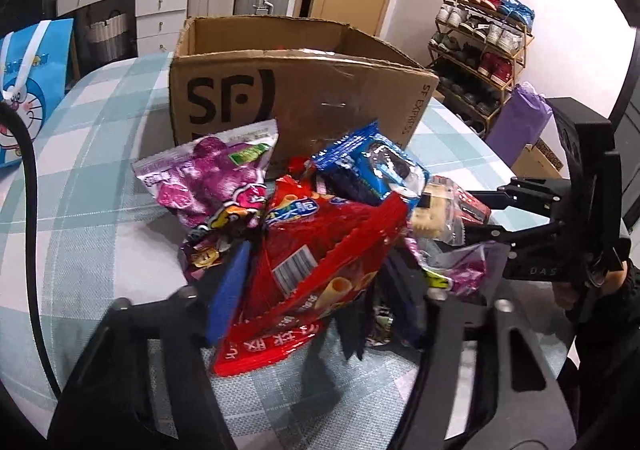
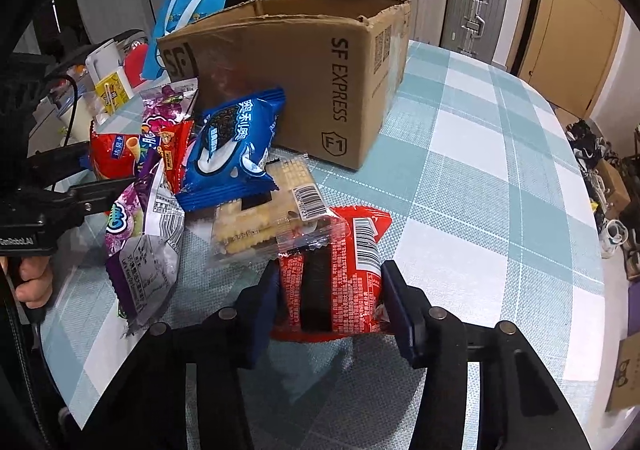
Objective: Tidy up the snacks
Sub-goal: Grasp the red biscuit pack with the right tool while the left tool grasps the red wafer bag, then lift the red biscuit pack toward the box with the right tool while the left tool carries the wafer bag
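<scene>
A pile of snack packets lies on the checked tablecloth in front of an open SF cardboard box (image 1: 296,89), which also shows in the right wrist view (image 2: 304,61). My left gripper (image 1: 316,290) has its fingers around a big red egg-roll bag (image 1: 320,262) and grips it. My right gripper (image 2: 332,302) is shut on a small red packet (image 2: 340,278) with a barcode. A blue Oreo packet (image 2: 232,153), a clear cracker packet (image 2: 260,217) and purple candy bags (image 1: 212,173) lie in the pile.
A blue Doraemon gift bag (image 1: 32,89) stands at the table's left edge. Small items crowd the far left of the table (image 2: 108,81). Suitcases and drawers stand behind; a shoe rack (image 1: 480,49) stands at the right.
</scene>
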Tool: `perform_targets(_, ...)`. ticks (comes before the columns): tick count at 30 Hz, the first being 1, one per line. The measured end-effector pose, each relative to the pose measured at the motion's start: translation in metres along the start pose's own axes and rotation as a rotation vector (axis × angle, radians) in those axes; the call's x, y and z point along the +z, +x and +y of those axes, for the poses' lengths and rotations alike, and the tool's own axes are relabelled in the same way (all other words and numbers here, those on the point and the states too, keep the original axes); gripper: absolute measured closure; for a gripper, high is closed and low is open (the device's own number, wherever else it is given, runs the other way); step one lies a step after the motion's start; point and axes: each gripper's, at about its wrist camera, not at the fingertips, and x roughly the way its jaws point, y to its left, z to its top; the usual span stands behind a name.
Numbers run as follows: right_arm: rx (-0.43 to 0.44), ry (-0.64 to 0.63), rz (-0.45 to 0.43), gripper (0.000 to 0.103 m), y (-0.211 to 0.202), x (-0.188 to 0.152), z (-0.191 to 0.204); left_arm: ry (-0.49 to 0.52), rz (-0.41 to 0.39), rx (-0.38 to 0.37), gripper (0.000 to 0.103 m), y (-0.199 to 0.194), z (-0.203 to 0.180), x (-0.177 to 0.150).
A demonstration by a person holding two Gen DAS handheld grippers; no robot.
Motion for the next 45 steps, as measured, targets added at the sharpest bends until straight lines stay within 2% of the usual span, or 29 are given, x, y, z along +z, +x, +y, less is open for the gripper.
perform_targets(2, 0.005, 0.000, -0.007, 0.053, -0.001, -0.001, -0.002, 0.010, 0.002, 0.008, 0.059, 0.001, -0.002, 0.000)
perform_targets(8, 0.033, 0.032, -0.030, 0.054, -0.006, -0.002, -0.011, 0.021, -0.010, -0.008, 0.064, 0.001, -0.002, 0.000)
perform_targets(16, -0.028, 0.112, -0.095, 0.054, -0.020, -0.001, -0.032, 0.005, -0.040, 0.017, 0.064, -0.011, 0.005, 0.001)
perform_targets(24, -0.025, 0.129, -0.156, 0.054, -0.037, 0.003, -0.034, 0.009, -0.099, 0.035, 0.064, -0.036, 0.005, 0.008)
perform_targets(30, -0.012, 0.120, -0.168, 0.054, -0.041, 0.006, -0.029, 0.000, -0.072, 0.038, 0.064, -0.029, 0.009, 0.007)
perform_targets(33, -0.005, 0.117, -0.167, 0.054, -0.040, 0.006, -0.027, -0.025, -0.046, 0.014, 0.064, -0.022, 0.015, 0.006)
perform_targets(40, -0.002, 0.118, -0.168, 0.054, -0.040, 0.005, -0.028, -0.010, -0.040, 0.013, 0.063, -0.022, 0.014, 0.006)
perform_targets(45, 0.001, 0.122, -0.172, 0.054, -0.041, 0.005, -0.029, -0.028, -0.034, -0.004, 0.058, -0.025, 0.021, 0.007)
